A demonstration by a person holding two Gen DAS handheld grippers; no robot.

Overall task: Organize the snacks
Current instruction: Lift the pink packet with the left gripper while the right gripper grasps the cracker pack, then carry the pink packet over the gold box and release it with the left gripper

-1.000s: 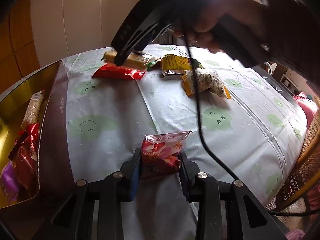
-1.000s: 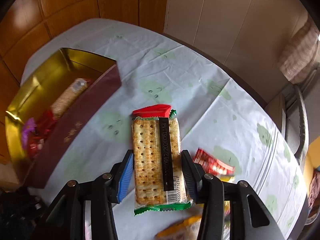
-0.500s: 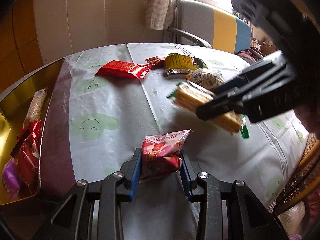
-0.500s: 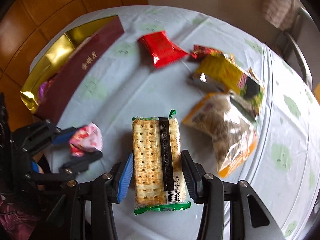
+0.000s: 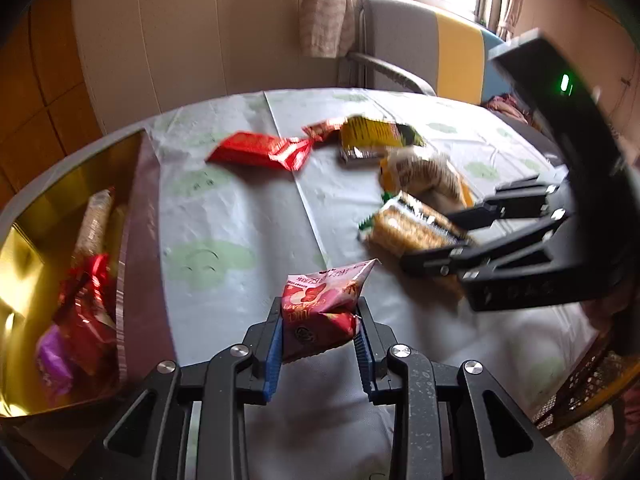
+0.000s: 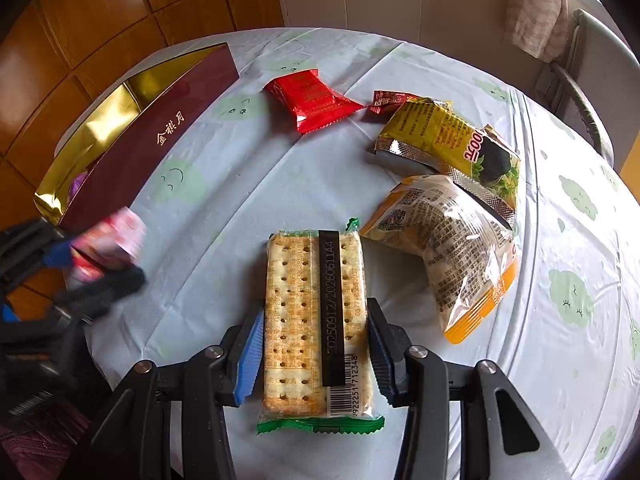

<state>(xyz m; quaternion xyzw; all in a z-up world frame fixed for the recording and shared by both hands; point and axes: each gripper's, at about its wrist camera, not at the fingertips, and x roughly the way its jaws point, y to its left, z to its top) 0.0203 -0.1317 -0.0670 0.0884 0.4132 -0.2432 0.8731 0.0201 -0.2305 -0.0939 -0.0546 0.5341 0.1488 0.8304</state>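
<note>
My left gripper [image 5: 319,344] is shut on a small pink and red snack packet [image 5: 320,312] held above the near table edge; it shows blurred in the right wrist view [image 6: 106,246]. My right gripper [image 6: 316,354] is shut on a clear cracker pack with green ends [image 6: 316,320], also seen in the left wrist view [image 5: 412,228]. The gold-lined maroon box [image 6: 132,148] lies at the left and holds several snacks [image 5: 86,280]. A red packet [image 6: 310,100], a yellow packet [image 6: 444,136] and a clear orange-edged bag [image 6: 448,240] lie on the table.
A small dark red sachet [image 6: 390,100] lies between the red and yellow packets. The round table has a pale green-patterned cloth [image 6: 240,176]. A chair [image 5: 404,44] stands behind it, wooden panelling to the left.
My right gripper has carried the cracker pack down and nearer, low over the table beside the orange-edged bag. My left gripper has kept the pink packet and shifted slightly.
</note>
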